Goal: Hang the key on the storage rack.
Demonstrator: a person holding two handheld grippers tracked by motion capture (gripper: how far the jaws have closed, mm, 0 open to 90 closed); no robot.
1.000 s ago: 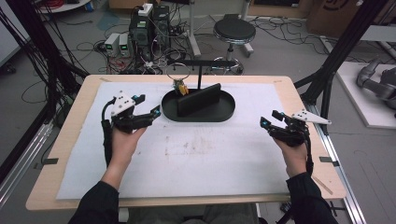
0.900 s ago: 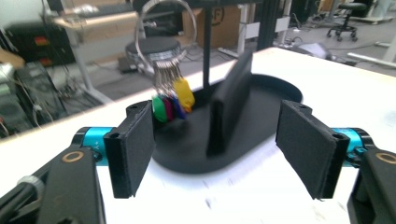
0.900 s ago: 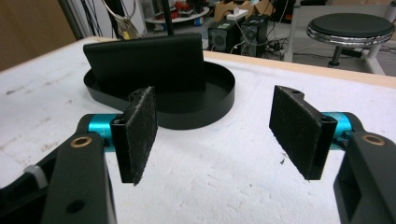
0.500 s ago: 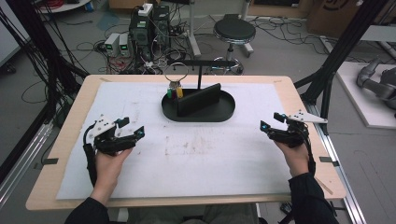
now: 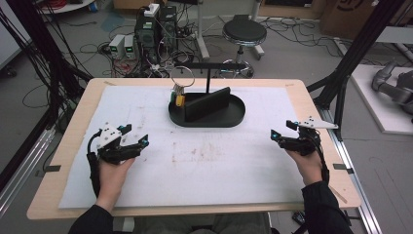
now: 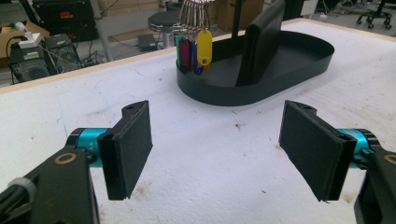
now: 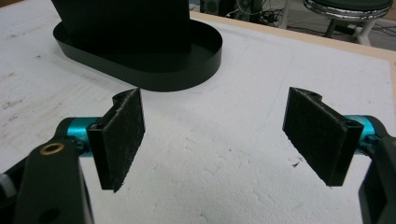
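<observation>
While both hands rest on the table point(image 5: 146, 102), left claw point(image 5: 132, 138) spread, right claw point(image 5: 282, 131) spread, black tray point(image 5: 207, 117) between, key tags point(image 6: 194, 49) hanging at its edge.

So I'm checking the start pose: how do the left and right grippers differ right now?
The left gripper sits at the table's left side, the right gripper at its right edge. The left one faces the key tags; the right one faces the black tray. Both are open and empty.

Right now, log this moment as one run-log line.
left gripper: open, empty, over white mat | right gripper: open, empty | key tags: hanging at black tray | contact: none
</observation>
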